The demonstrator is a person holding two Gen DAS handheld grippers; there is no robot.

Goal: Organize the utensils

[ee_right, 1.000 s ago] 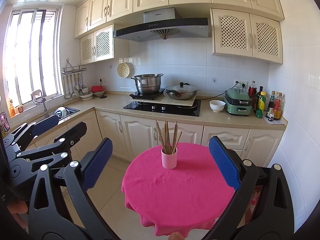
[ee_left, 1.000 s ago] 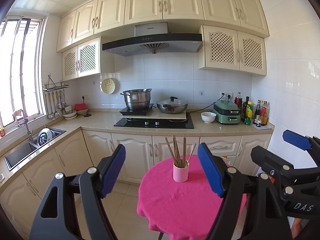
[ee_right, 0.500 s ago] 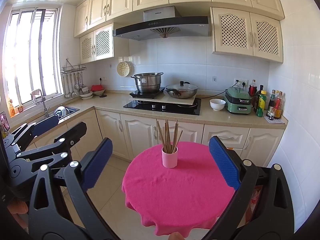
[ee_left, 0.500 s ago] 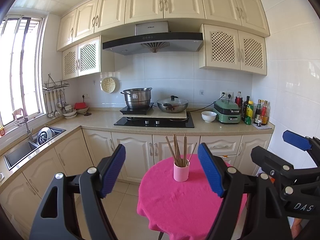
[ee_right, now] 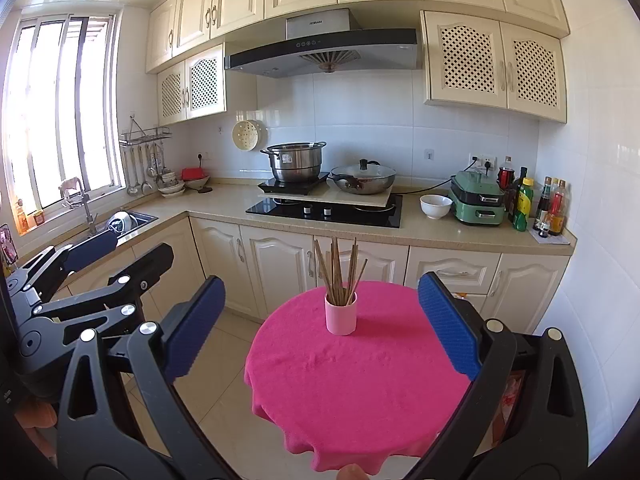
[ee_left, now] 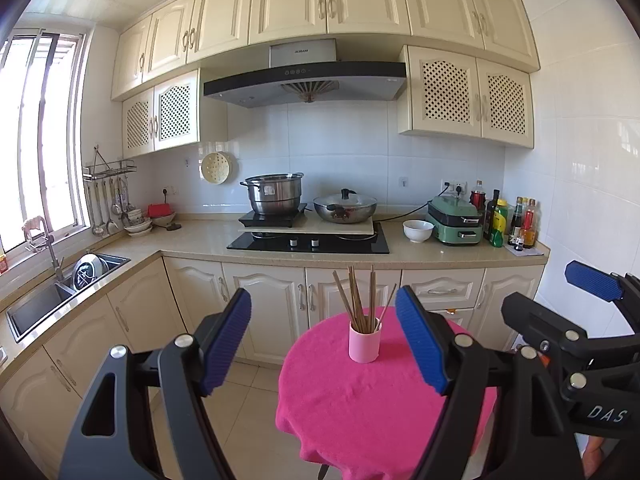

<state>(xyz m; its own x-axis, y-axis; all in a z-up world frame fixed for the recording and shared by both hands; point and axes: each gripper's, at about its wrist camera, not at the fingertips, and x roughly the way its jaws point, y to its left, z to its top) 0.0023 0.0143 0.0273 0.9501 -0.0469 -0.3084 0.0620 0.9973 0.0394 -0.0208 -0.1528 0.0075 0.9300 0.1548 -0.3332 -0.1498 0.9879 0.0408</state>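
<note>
Left wrist view
- Left tongs (ee_left: 323, 340): spread wide, nothing between the blue pads, held short of the round bench.
- Right tongs (ee_left: 560, 300): seen side-on at the right edge; one blue pad and black frame show, the gap is not readable from here.
- Writing: white letters "DAS" on the black frame of the right tongs; a small brand plate on the range hood (ee_left: 304, 84), too blurred to read.
- Pink cup (ee_left: 364, 341): upright on the pink cloth (ee_left: 360, 408) that drapes the round bench, toward the far side.
- Chopsticks (ee_left: 360, 300): a bundle of brown sticks standing in the cup, fanned outward at the tops.
- Only here: a sliver of a hand at the lower right corner.

Right wrist view
- Right tongs (ee_right: 320, 320): spread wide, empty, with the pink cup (ee_right: 340, 314) framed between the pads yet well beyond them.
- Left tongs (ee_right: 100, 256): seen at the left edge, one blue pad above the black arms.
- Chopsticks (ee_right: 339, 274): upright in the cup, tips splayed.
- Pink cloth (ee_right: 360, 384): most of its round top shows here, bare but for the cup.
- Writing: a sticker on the steel pot (ee_right: 295, 164) and labels on the sauce bottles (ee_right: 536, 204), none legible.
- Only here: a fingertip at the bottom edge.
</note>
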